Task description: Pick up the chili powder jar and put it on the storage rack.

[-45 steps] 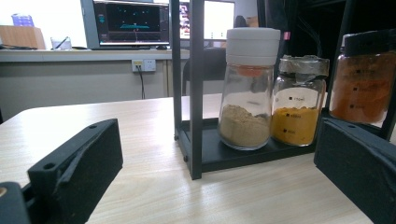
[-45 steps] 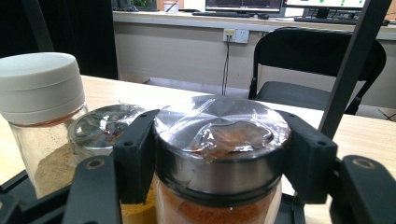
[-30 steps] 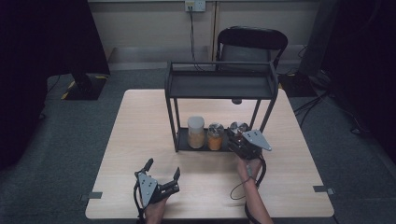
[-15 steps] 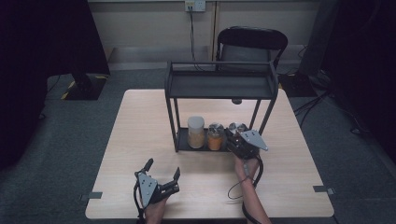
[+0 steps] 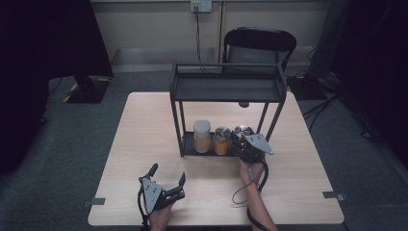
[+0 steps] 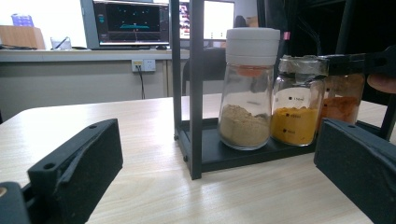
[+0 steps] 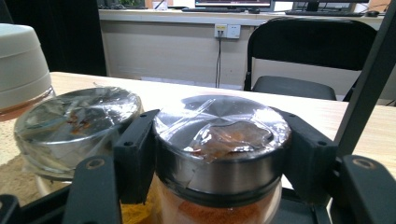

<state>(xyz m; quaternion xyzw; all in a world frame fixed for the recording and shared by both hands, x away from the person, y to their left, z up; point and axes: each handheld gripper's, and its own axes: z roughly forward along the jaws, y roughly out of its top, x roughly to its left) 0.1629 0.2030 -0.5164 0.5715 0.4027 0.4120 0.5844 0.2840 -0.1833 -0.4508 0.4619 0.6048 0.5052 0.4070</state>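
My right tongs are clamped on the silver lid of the jar of orange-red powder, one black pad pressed against each side of the cap just below its plastic-wrapped top. That jar stands at the right end of the row on the bottom shelf of the black rack, which sits in the middle of the tabletop. In the high view my right tongs reach in from the near side of the rack, with my hand behind them and the cable looping down beside my forearm. Just beside the held jar, to its left, is the jar of yellow powder, also with a silver lid under plastic wrap, and left of that the taller jar with the white cap holding tan powder. The three stand close together in a line. My left tongs are near the front edge of the tabletop, well apart from the rack, their jaws spread wide with nothing between them. Along them I see the white-capped jar, the yellow jar and the orange-red jar on the shelf. A black chair stands beyond the far edge of the tabletop.
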